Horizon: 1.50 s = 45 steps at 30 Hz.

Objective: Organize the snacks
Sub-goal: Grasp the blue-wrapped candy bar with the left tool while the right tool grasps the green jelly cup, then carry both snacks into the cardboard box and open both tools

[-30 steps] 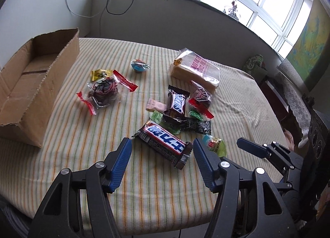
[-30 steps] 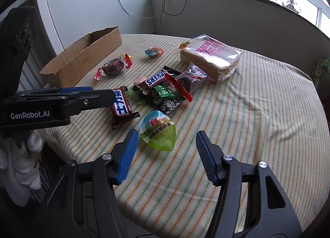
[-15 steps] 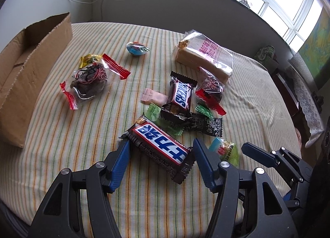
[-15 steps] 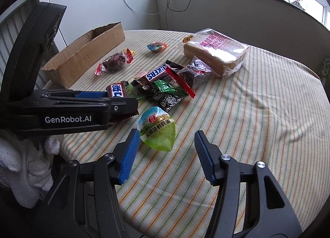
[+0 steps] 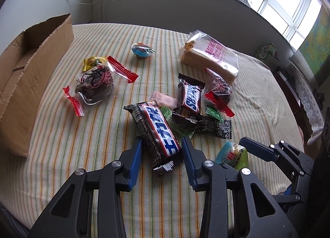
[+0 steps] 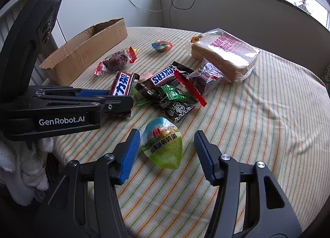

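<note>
Snacks lie scattered on a striped tablecloth point(image 5: 61, 139). My left gripper point(image 5: 162, 145) is open, its blue pads on either side of the near end of a large Snickers bar point(image 5: 157, 132); the bar also shows in the right wrist view point(image 6: 122, 84). My right gripper point(image 6: 167, 143) is open around a green quail-egg pack point(image 6: 163, 143), with gaps on both sides; the pack shows in the left wrist view point(image 5: 232, 155). A cardboard box point(image 5: 26, 81) stands open at the left.
A small Snickers point(image 5: 189, 98), dark and green packets point(image 5: 210, 126), two clear-wrapped dark cakes point(image 5: 93, 85), a bread loaf bag point(image 5: 208, 58) and a blue jelly cup point(image 5: 142, 50) lie beyond. The table's front edge is close below both grippers.
My left gripper has moved forward so the large Snickers bar now lies between its pads, and its jaws have narrowed. My right gripper has moved forward around the green pack.
</note>
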{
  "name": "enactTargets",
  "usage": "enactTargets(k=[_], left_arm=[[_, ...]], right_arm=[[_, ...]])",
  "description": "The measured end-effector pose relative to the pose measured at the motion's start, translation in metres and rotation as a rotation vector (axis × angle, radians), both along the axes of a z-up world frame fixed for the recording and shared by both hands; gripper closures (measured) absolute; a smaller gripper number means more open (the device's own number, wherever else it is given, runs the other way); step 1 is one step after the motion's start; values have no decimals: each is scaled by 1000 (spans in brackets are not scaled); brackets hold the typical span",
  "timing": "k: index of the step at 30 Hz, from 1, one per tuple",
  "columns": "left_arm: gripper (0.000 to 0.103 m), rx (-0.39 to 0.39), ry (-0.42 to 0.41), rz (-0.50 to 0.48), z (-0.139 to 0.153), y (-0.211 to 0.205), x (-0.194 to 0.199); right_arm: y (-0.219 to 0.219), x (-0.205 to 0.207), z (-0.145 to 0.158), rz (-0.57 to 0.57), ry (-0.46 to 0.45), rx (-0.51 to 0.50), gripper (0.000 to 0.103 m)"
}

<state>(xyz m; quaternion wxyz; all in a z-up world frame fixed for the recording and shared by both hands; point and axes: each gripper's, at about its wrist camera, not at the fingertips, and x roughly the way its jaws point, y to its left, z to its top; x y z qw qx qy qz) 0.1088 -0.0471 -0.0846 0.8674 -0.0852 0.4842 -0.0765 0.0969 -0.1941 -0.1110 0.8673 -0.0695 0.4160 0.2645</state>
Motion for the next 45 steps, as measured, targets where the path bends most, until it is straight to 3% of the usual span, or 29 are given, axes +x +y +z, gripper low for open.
enactTargets(k=[1, 3, 7, 9, 15, 30, 38, 45], left_arm=[[65, 0, 4, 0, 0, 1, 1], [45, 7, 4, 11, 2, 2, 2], [43, 44, -8, 9, 2, 3, 10], [45, 60, -4, 11, -1, 3, 15], [76, 78, -18, -6, -2, 6, 15], [76, 14, -34, 2, 2, 24, -7], [76, 9, -88, -3, 21, 29, -19], [76, -2, -141, 23, 45, 50, -26]], right_arm=[[1, 1, 0, 2, 0, 0, 45], [4, 2, -2, 1, 0, -9, 45], [8, 7, -5, -2, 0, -16, 46], [8, 9, -5, -9, 3, -16, 60], [4, 10, -4, -21, 23, 8, 60], [-21, -3, 7, -115, 31, 75, 63], [-12, -4, 37, -113, -33, 72, 63], [26, 7, 70, -53, -92, 77, 63]])
